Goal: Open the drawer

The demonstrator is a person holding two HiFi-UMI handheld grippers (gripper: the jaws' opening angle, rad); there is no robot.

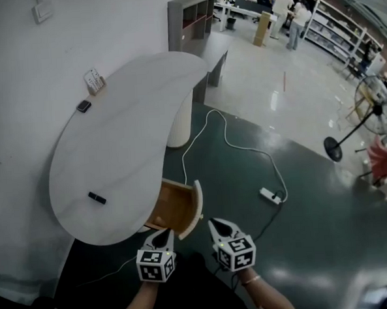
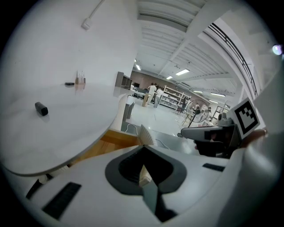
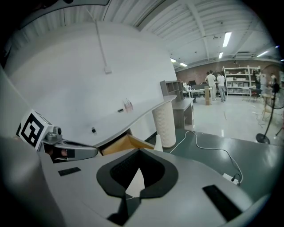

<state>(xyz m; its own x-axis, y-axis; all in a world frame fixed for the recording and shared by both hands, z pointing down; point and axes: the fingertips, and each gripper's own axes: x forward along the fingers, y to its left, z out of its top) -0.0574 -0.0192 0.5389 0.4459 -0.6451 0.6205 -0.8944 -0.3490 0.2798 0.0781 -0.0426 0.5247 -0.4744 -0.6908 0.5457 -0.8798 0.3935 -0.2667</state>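
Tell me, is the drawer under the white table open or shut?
Open. The drawer sticks out from under the edge of the table, and you can see its wooden inside from above.

Head view looks down; both tool views share the drawer (image 1: 176, 208).

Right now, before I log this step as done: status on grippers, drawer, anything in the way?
Left gripper shut, empty; right gripper shut, empty. Drawer standing open under table. Cable on floor, off to drawer's side.
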